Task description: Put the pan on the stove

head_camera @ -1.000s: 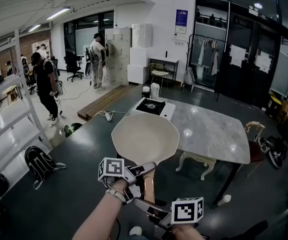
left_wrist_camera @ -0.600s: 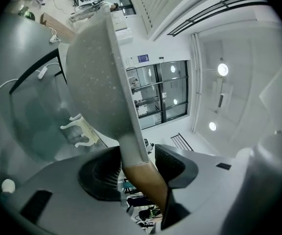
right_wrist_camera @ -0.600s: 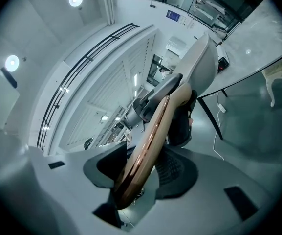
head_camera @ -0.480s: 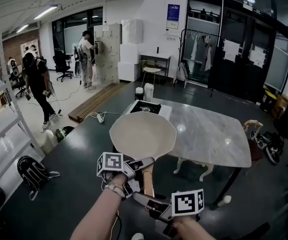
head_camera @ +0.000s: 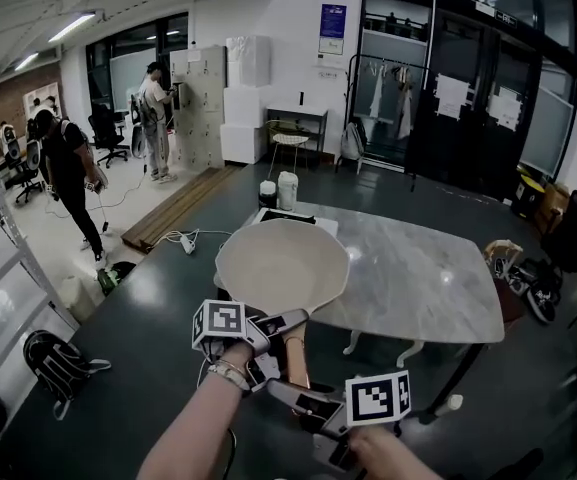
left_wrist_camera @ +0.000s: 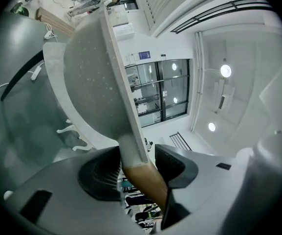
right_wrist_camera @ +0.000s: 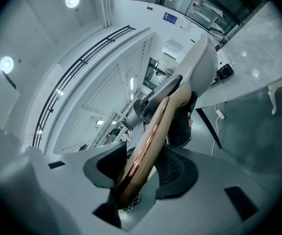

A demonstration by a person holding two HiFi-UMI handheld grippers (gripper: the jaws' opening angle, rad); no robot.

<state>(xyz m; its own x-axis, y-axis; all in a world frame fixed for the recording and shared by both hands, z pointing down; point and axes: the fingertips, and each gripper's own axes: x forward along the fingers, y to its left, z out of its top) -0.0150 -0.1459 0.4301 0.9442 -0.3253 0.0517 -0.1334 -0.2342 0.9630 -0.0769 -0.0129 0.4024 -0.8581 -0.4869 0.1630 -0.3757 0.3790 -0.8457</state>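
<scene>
A cream pan (head_camera: 281, 265) with a copper-coloured handle (head_camera: 295, 356) is held level in the air, short of the marble table (head_camera: 418, 268). My left gripper (head_camera: 276, 325) is shut on the handle close to the bowl. Nearer me, my right gripper (head_camera: 303, 400) is shut on the handle's end. The left gripper view shows the pan's underside (left_wrist_camera: 94, 82) and the handle (left_wrist_camera: 143, 180) pinched between the pads. In the right gripper view the handle (right_wrist_camera: 145, 146) runs up between the jaws. The stove (head_camera: 313, 220) sits on the table's far left corner, mostly hidden behind the pan's rim.
A white jug (head_camera: 287, 189) and a small dark-lidded pot stand behind the stove. A chair (head_camera: 505, 260) is at the table's right end. A power strip and cable (head_camera: 183, 240) and a backpack (head_camera: 58, 353) lie on the floor at left. People (head_camera: 68, 168) stand far left.
The table and stove have come closer and the pan now covers more of the stove. Both grippers keep the same hold on the handle.
</scene>
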